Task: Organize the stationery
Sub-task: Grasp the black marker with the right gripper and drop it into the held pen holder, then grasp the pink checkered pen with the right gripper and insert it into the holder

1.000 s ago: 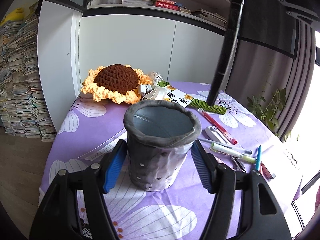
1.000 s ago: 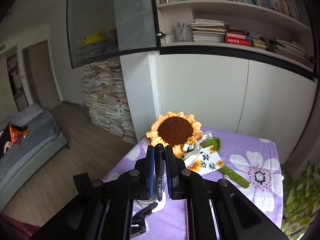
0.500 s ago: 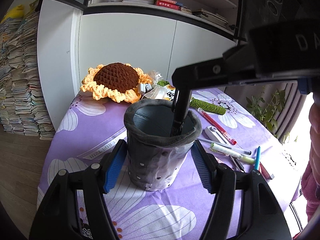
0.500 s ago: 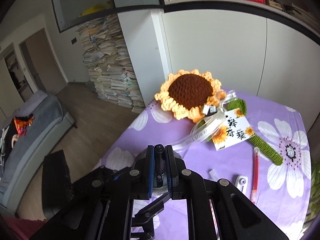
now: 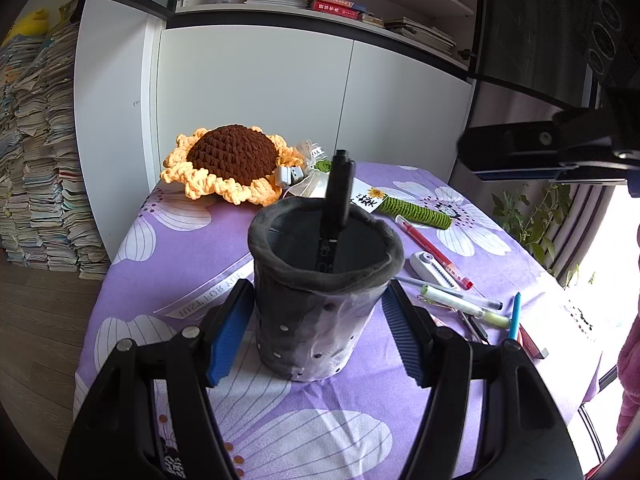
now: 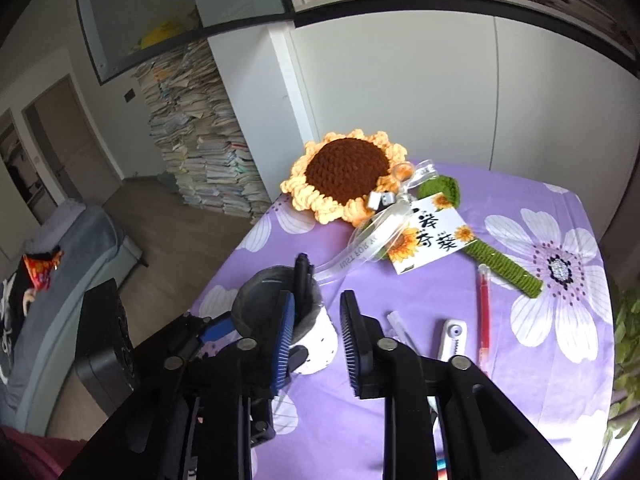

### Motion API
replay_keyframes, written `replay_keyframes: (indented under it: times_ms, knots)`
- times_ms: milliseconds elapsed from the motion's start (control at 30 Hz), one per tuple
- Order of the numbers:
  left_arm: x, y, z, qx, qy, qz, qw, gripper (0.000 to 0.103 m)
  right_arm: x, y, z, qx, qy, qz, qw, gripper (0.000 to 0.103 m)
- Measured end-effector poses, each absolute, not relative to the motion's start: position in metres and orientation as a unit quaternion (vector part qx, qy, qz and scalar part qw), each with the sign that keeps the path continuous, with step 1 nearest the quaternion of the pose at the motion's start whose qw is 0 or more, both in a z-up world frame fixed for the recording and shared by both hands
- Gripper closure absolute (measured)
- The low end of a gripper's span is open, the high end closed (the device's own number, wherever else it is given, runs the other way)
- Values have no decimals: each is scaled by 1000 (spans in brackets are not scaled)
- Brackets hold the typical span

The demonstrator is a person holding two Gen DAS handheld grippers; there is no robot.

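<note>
A grey felt pen holder (image 5: 316, 320) stands on the purple flowered tablecloth (image 5: 320, 420). My left gripper (image 5: 319, 288) is shut on it, one blue pad against each side. A black pen (image 5: 338, 196) stands in the holder and leans on its far rim, free of any fingers. In the right wrist view the same pen (image 6: 302, 276) sticks up from the holder (image 6: 256, 296), just beyond my right gripper (image 6: 317, 300). Its jaws are opening, and nothing is between them. In the left wrist view the right gripper's fingers (image 5: 520, 148) hang above and to the right of the holder.
To the right of the holder lie a red pen (image 5: 432, 250), a white correction tape (image 5: 430, 266), several pens (image 5: 460, 300) and a blue pen (image 5: 515, 316). A crochet sunflower (image 5: 232, 160) with a card (image 6: 428, 236) lies at the back. White cabinets stand behind the table.
The right gripper came down over the holder with the black pen and let it go. The pen now stands inside. The left gripper and the holder stayed put.
</note>
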State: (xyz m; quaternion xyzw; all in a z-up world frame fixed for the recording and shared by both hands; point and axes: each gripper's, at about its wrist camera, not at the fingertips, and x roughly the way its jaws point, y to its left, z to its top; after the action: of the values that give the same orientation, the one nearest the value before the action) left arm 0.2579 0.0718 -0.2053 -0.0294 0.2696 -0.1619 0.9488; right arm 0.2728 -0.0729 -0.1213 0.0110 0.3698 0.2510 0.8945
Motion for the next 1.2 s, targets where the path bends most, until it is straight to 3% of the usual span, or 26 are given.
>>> replay_keyframes:
  times_ms: [67, 267, 467, 1133, 1167, 1200]
  knots:
    - [258, 72, -205, -29, 270, -162, 949, 38, 268, -86, -122, 16, 368, 234, 900, 61]
    - [258, 72, -205, -30, 270, -162, 949, 37, 280, -85, -179, -26, 470, 208, 858, 61]
    - [258, 71, -206, -31, 270, -163, 948, 37, 294, -78, -212, -44, 512, 191, 836, 61]
    - [257, 70, -208, -33, 273, -164, 947, 37, 339, -60, -235, -86, 526, 180, 827, 61]
    - [257, 70, -208, -33, 274, -164, 947, 37, 340, -59, -235, -90, 525, 179, 827, 64]
    - [257, 70, -208, -33, 274, -164, 947, 37, 340, -59, -235, -96, 524, 174, 828, 74]
